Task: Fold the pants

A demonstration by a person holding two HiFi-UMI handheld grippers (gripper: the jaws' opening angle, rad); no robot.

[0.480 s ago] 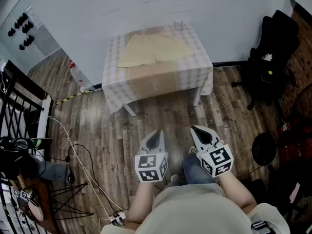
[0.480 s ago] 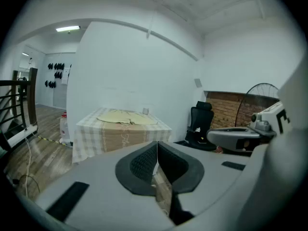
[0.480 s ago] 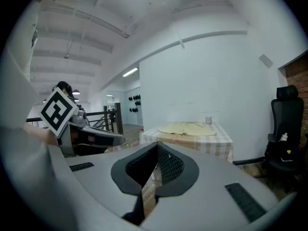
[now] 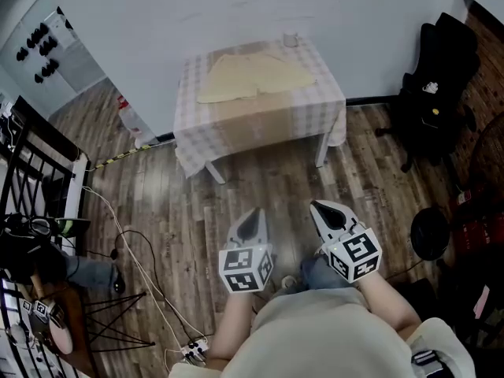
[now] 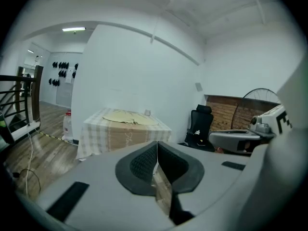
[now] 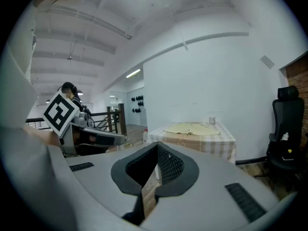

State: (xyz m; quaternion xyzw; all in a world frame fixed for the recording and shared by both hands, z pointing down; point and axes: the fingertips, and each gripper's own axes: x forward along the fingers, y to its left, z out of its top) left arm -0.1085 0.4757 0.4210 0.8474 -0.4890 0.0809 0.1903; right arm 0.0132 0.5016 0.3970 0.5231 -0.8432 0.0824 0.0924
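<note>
The left gripper (image 4: 253, 214) and the right gripper (image 4: 318, 208) are held side by side in front of the person's torso (image 4: 323, 337). They are above the wooden floor (image 4: 181, 203), and both are aimed toward the table and tilted slightly downward. In the left gripper view, the jaws are fully together. The ribbed pads (image 5: 143, 161) meet at the tip with nothing between them. In the right gripper view, the jaws are likewise pressed together and empty. Neither gripper touches any object.

Loose cables (image 4: 134, 266) lie on the floor to the left of the person.

The table (image 4: 260, 128) stands well apart from both grippers. It is draped in a checked cloth that hangs down its sides. The pants (image 4: 250, 77), pale yellow, lie spread flat and unfolded on the tabletop. A small cup (image 4: 290, 40) stands at the far edge, just beside the pants. The table backs onto a white wall (image 4: 236, 6). A black office chair (image 4: 441, 77) stands to the right of the table.
</note>
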